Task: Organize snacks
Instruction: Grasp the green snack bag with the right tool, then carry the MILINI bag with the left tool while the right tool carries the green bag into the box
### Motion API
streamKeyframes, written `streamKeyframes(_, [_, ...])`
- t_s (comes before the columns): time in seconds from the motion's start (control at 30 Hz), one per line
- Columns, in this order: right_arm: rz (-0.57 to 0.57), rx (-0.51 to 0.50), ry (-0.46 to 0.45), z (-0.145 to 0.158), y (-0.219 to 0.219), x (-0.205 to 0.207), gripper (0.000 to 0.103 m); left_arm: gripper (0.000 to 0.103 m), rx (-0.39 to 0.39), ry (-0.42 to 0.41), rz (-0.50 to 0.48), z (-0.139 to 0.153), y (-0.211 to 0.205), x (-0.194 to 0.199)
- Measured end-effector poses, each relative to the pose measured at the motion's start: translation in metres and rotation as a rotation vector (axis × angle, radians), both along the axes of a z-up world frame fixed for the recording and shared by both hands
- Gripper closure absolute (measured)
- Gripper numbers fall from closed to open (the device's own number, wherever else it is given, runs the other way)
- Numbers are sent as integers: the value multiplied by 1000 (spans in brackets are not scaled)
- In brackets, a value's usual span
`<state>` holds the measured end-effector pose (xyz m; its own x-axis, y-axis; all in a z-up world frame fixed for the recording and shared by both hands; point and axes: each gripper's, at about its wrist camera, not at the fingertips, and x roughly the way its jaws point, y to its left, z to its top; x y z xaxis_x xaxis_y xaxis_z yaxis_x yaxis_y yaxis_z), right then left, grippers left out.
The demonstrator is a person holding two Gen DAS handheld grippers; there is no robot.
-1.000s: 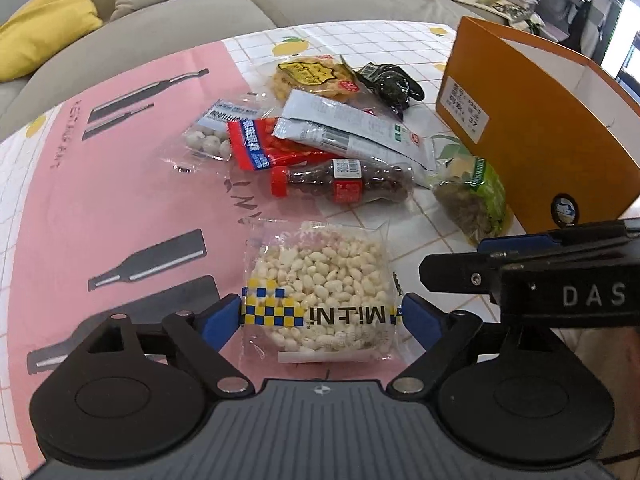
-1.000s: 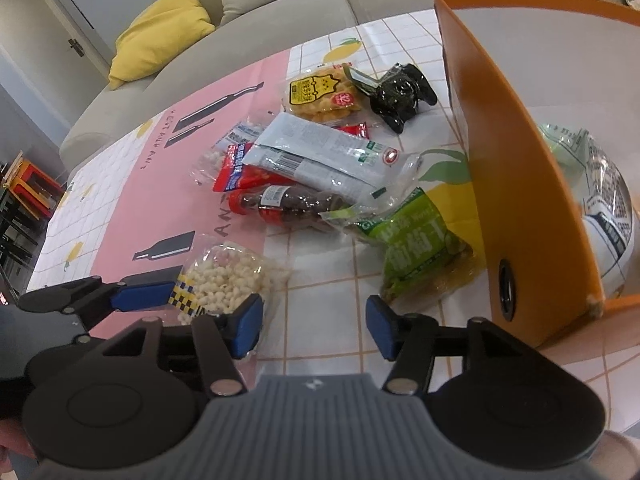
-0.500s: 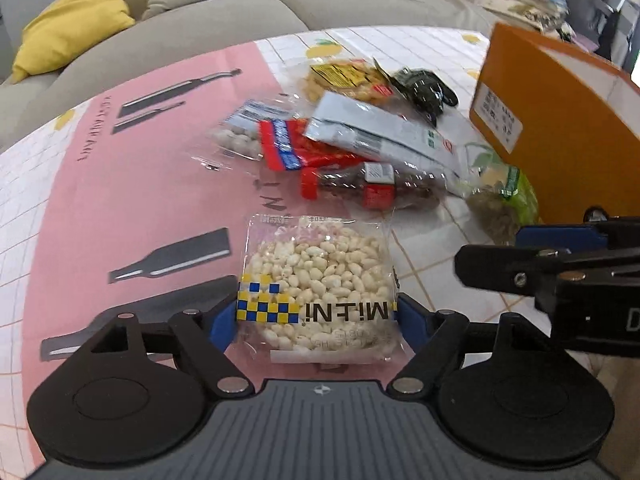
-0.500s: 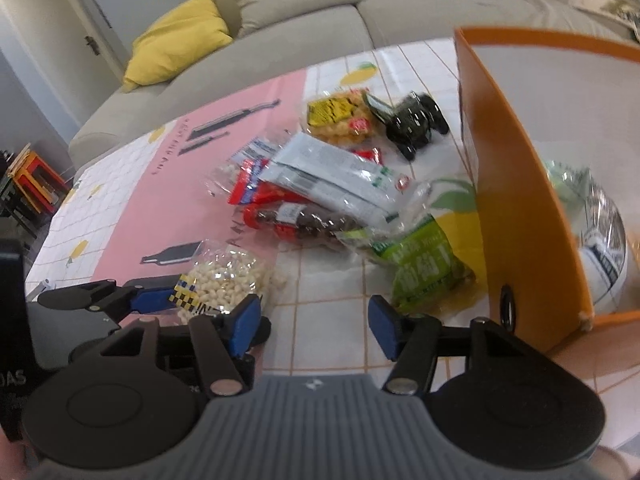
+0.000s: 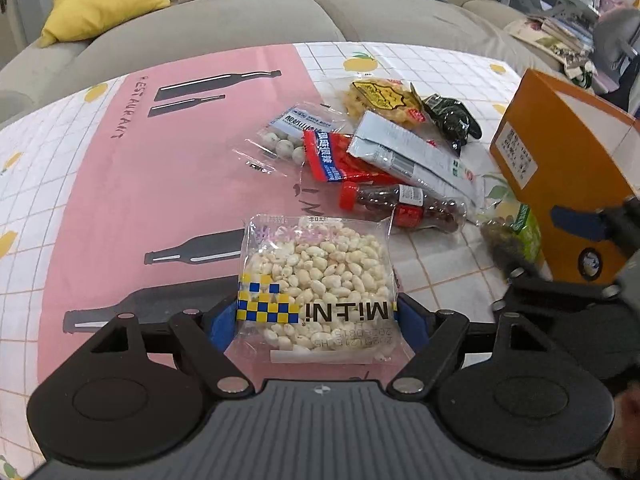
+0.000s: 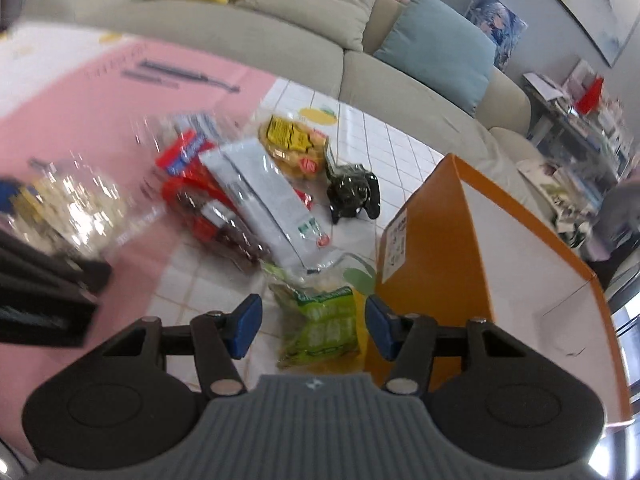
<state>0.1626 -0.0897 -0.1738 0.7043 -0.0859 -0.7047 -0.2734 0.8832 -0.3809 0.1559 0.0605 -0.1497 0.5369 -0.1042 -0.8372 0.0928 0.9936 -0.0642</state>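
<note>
Between left claw (image 5: 316, 322) pads, puffed-corn bag (image 5: 316, 280) lengthwise.

Clear glossy film on the puffed-corn bag (image 5: 316, 280), crinkled and catching glare. Smooth, faintly shiny printed cloth over the table (image 5: 120, 184). Matt orange cardboard box (image 6: 432, 248), plain white inside. Matt black plastic gripper arms, blue rubbery pads (image 6: 244, 326). Soft woven fabric on the sofa (image 5: 248, 16).

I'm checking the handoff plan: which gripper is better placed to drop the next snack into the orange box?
Left. The left gripper already clamps the popcorn bag; the right gripper, jaws closing, only straddles the green packet beside the orange box.
</note>
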Motion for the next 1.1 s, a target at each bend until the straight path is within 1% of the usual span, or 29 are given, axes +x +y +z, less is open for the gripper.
streamKeyframes(0.1, [9, -54, 20, -12, 3, 5, 54, 11, -18, -12, 1, 2, 1, 0])
streamKeyframes(0.17, [11, -75, 29, -17, 3, 6, 55, 11, -21, -12, 2, 2, 1, 0])
streamKeyframes(0.2, [12, -82, 35, -20, 4, 6, 57, 11, -24, -10, 2, 1, 0, 0])
streamKeyframes(0.27, [16, -100, 44, -26, 8, 8, 57, 11, -33, -5, 0, 0, 1, 1])
streamKeyframes(0.37, [38, -135, 30, -30, 13, 2, 59, 11, -44, 4, 0, -2, 0, 1])
streamKeyframes(0.47, [49, -145, 22, -31, 15, 0, 63, 11, -40, 11, 1, -2, 0, 0])
streamKeyframes(0.53, [54, -147, 19, -31, 14, -1, 68, 11, -39, 16, 10, -1, 2, -1])
streamKeyframes(0.67, [56, -158, 15, -33, 15, -1, 71, 11, -64, 20, 26, 5, 5, -2])
streamKeyframes(0.73, [56, -141, 13, -31, 14, -2, 75, 11, -57, 12, 35, 11, 6, -4])
streamKeyframes(0.9, [54, -42, 3, -15, 8, -7, 81, 11, -68, -27, 47, 31, 10, -12])
streamKeyframes(1.1, [47, 108, -12, 18, -3, -19, 86, 11, -87, -57, 68, 56, 9, -24])
